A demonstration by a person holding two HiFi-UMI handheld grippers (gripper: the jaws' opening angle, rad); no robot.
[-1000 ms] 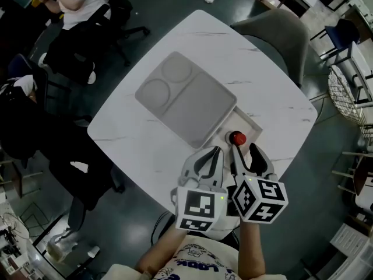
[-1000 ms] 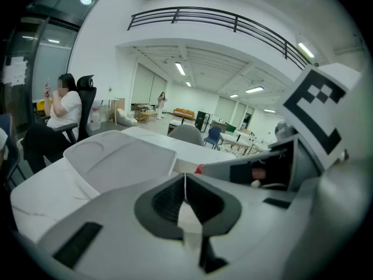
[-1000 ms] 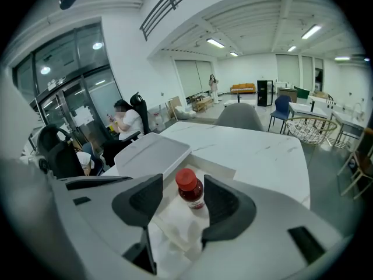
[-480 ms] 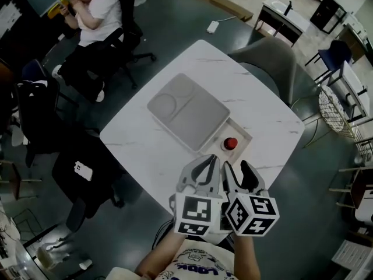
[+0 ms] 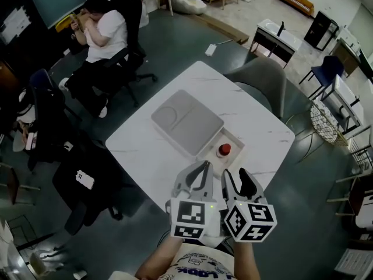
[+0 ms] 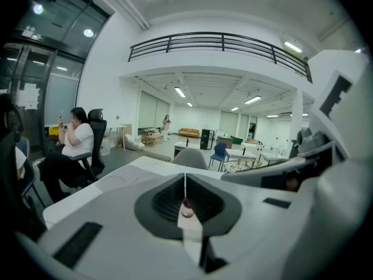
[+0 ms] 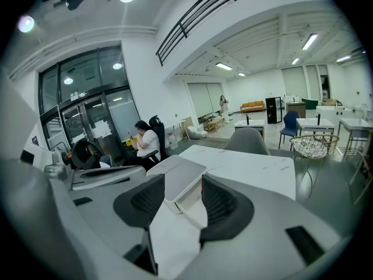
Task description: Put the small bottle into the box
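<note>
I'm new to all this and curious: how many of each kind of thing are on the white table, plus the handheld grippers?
Box: 1
Grey lid: 1
Small bottle: 1
Grippers: 2, left gripper and right gripper
Total: 5

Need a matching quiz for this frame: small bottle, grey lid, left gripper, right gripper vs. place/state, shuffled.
Things:
1. small bottle
2. grey lid
3. left gripper
4. right gripper

Places/states:
A. jaws apart, nothing held
B. standing in the open part of the box
C. jaws together
D. lying over part of the box

Pairs: 1-B, 2-D, 3-C, 4-A
</note>
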